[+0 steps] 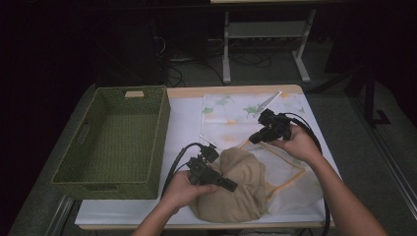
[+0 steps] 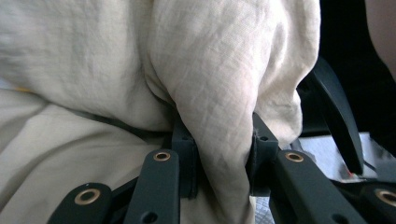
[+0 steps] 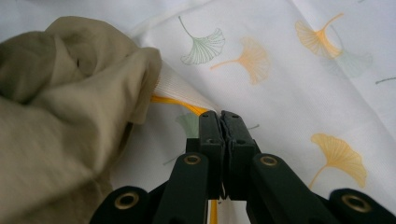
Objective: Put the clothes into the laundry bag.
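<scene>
A beige garment (image 1: 243,184) lies bunched at the table's front, partly inside a white mesh bag (image 1: 290,179) with orange trim. My left gripper (image 1: 230,186) is shut on a fold of the garment (image 2: 219,93); in the left gripper view that fold is squeezed between the jaws of the left gripper (image 2: 223,158). My right gripper (image 1: 252,139) is behind the bundle. In the right gripper view the right gripper (image 3: 222,119) is shut on the bag's orange-trimmed edge (image 3: 180,102), held taut beside the garment (image 3: 56,107).
A deep green woven basket (image 1: 69,164) stands at the left of the table. A white cloth with a leaf print (image 1: 231,110) is spread at the back, under the bag (image 3: 289,70). Cables trail from both grippers towards the front edge.
</scene>
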`<state>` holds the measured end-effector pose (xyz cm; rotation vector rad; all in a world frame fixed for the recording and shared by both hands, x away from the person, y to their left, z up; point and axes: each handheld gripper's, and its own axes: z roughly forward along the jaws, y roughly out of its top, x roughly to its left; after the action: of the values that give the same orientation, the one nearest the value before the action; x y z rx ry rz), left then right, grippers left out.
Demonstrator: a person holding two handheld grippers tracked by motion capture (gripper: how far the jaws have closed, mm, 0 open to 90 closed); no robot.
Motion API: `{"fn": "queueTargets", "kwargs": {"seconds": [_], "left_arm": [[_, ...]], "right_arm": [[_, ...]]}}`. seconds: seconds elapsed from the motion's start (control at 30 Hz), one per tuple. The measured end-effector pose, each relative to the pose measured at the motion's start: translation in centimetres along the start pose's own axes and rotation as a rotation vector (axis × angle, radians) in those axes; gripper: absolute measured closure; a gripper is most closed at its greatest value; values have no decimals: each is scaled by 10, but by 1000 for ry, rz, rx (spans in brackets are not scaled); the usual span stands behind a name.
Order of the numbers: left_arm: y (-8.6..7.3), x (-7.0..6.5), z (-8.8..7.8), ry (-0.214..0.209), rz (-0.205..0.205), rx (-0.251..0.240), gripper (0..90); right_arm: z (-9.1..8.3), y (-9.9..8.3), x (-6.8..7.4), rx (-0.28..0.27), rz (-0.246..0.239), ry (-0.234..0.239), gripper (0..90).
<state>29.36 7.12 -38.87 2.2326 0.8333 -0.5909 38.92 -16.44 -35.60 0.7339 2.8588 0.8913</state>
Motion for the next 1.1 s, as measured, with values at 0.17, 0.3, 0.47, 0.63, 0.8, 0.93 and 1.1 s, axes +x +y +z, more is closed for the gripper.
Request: {"fn": "queueTargets", "kwargs": {"seconds": [0.17,0.3,0.47,0.63,0.8,0.93,1.1], "left_arm": [[2,-16,15,-60,42,42,703],[12,-15,13,-39,20,8,702],[22,7,13,36,-68,-74,700],[31,22,17,76,-162,-157,700],[38,26,23,115,-189,-173,700],[42,30,26,136,-232,-233,699],[44,27,24,166,-236,-330,695]], "right_arm": [[-3,0,2,-2,2,-1,874],[-4,0,3,-7,-3,0,874],[-9,0,10,-12,-25,3,874],[-13,-1,17,-16,-38,14,876],[-22,-1,24,-32,-61,27,879],[-28,1,30,-39,-79,37,879],[-30,-2,33,-51,-76,30,880]]}}
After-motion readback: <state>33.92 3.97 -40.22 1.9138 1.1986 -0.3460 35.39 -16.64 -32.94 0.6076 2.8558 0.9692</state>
